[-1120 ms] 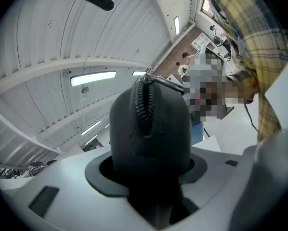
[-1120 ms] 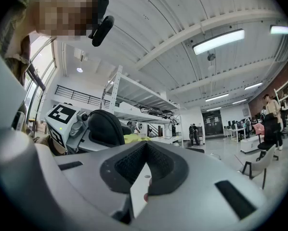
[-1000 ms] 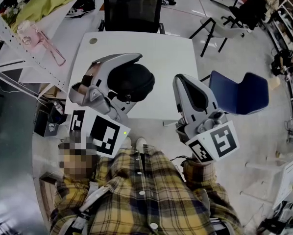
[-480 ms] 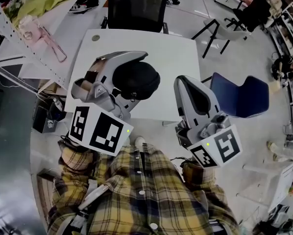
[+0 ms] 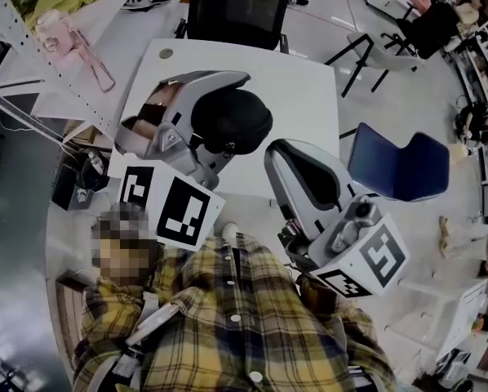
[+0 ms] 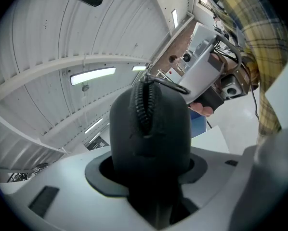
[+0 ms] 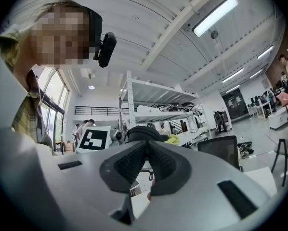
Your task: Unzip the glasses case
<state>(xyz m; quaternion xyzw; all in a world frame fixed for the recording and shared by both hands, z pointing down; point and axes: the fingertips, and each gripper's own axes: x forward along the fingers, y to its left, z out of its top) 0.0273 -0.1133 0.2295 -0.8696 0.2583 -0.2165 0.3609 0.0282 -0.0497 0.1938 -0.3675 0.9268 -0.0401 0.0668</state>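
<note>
Over the middle of the white table (image 5: 305,88) we have the black glasses case (image 5: 234,119), clamped in the left gripper (image 6: 149,174) and apparently clear of the tabletop. Its long axis runs out along that gripper's jaws, zip teeth (image 6: 144,105) facing the camera, metal pull (image 6: 159,82) at the far tip. Right gripper (image 5: 283,152) is empty, jaws pressed together at the tips. It's the free one, near the table's near edge. The case lies just ahead and to its left, apart from it, so we judge the pull is its target. Versus half a second ago, the right gripper has swung left toward the case, closing most of the gap; the left grip is unchanged.
</note>
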